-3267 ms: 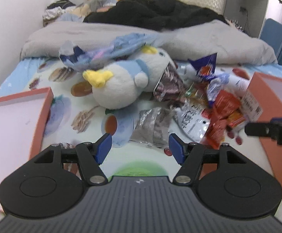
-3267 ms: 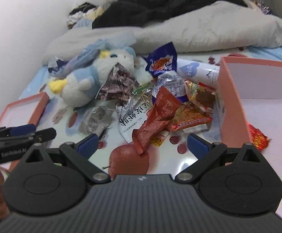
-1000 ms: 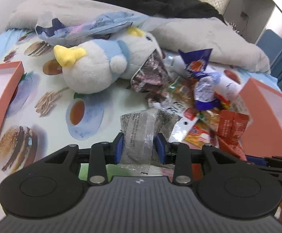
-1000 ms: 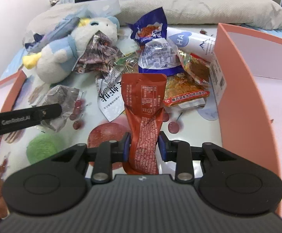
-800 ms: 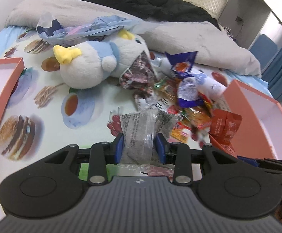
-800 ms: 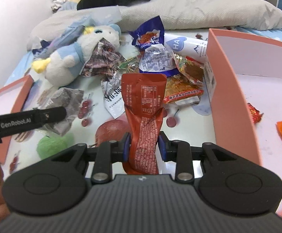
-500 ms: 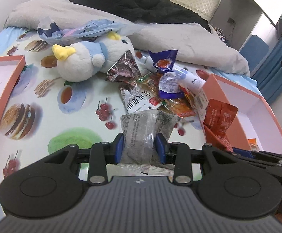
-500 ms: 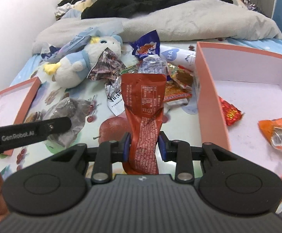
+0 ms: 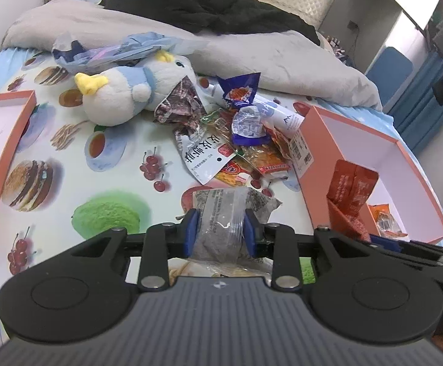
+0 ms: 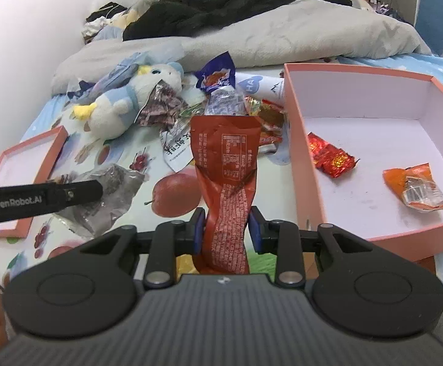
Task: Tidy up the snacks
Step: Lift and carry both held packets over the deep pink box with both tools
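My left gripper is shut on a clear grey snack packet and holds it above the printed bedsheet; the packet also shows in the right wrist view. My right gripper is shut on a red-brown snack pouch, held upright left of the pink box; the pouch also shows in the left wrist view. Two snacks lie in the box: a red foil one and an orange one. A pile of loose snacks lies mid-bed.
A plush penguin lies behind the pile. The pink box lid sits at the left. A grey blanket and black clothes cover the far end of the bed. A blue chair stands at the right.
Both grippers closed on their packets, lifted them off the bed and pulled back and up. The pink box interior has come into fuller view on the right.
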Demonstrator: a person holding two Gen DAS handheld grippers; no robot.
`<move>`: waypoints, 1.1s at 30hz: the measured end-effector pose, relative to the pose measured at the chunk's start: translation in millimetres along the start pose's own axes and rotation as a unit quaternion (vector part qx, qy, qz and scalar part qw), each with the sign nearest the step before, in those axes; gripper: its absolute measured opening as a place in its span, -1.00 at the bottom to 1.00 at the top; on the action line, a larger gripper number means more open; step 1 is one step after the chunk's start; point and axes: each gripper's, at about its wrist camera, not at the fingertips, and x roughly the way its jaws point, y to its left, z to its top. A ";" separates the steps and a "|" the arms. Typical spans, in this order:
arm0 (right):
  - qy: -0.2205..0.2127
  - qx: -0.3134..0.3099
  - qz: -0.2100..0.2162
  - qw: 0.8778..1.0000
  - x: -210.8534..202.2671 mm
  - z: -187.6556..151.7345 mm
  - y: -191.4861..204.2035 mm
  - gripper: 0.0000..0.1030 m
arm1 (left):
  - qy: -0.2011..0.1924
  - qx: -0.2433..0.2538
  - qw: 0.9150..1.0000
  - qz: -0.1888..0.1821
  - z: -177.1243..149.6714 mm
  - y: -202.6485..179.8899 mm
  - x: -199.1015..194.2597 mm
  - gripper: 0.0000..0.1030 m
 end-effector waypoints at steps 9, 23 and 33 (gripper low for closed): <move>-0.022 0.013 -0.002 1.000 -15.5 17.5 -16.8 -0.34 | -0.012 0.016 1.000 -0.018 22.5 -25.8 -2.5 -0.32; -0.101 0.012 -0.022 0.995 -59.0 72.1 -44.7 -0.34 | -0.073 0.060 0.994 -0.062 86.0 -95.3 -27.0 -0.32; -0.136 0.021 -0.046 0.989 -80.2 92.2 -73.1 -0.34 | -0.092 0.075 0.989 -0.093 109.4 -138.6 -33.5 -0.32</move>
